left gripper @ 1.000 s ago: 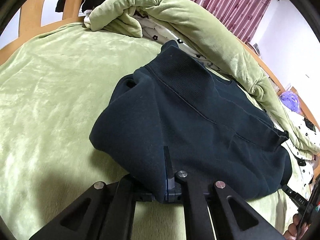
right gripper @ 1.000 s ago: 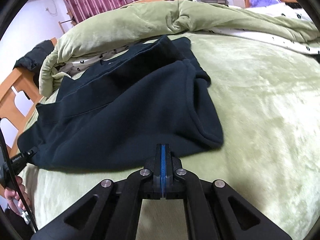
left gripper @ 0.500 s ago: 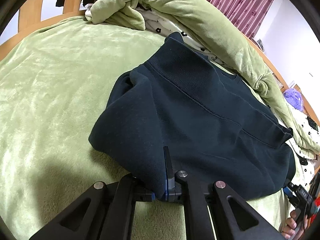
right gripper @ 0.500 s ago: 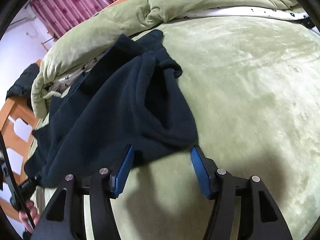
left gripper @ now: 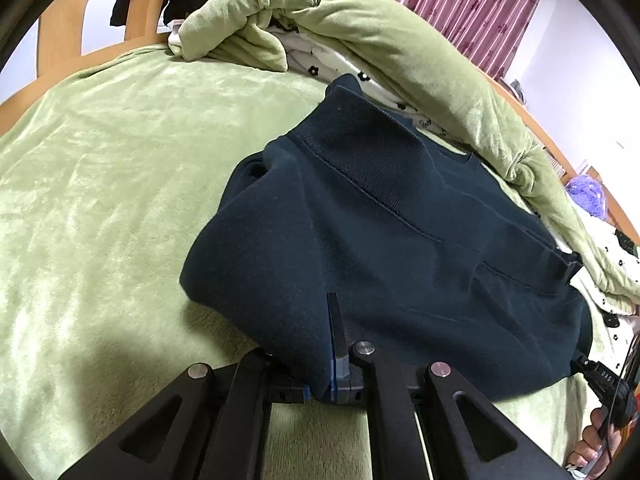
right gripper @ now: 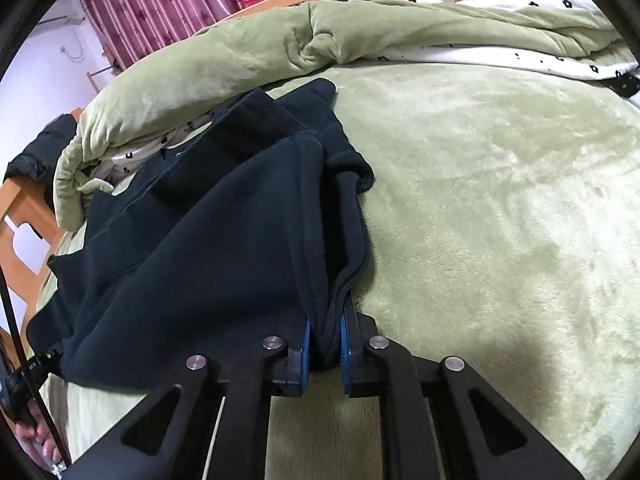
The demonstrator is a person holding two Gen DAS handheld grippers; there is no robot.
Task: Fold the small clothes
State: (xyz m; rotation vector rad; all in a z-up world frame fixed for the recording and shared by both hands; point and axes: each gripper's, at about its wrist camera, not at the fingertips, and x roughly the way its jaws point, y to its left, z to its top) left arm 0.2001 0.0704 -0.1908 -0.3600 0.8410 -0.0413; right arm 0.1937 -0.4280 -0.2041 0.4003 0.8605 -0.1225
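Sweatshirt (left gripper: 400,248) edge is pinched inside left gripper (left gripper: 320,380); right gripper (right gripper: 324,344) closing on its hem.

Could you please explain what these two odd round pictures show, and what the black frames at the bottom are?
Each picture comes from a fisheye camera mounted on a hand-held gripper, looking along its two fingers; a person holds one in each hand. The black frames are those grippers. A dark sweater lies on a green bed cover, with a rolled quilt behind. The left gripper is shut on the sweater's near edge. The right gripper is closing, with bunched cloth of the other edge between its fingers. The person's hand shows at the left picture's corner.
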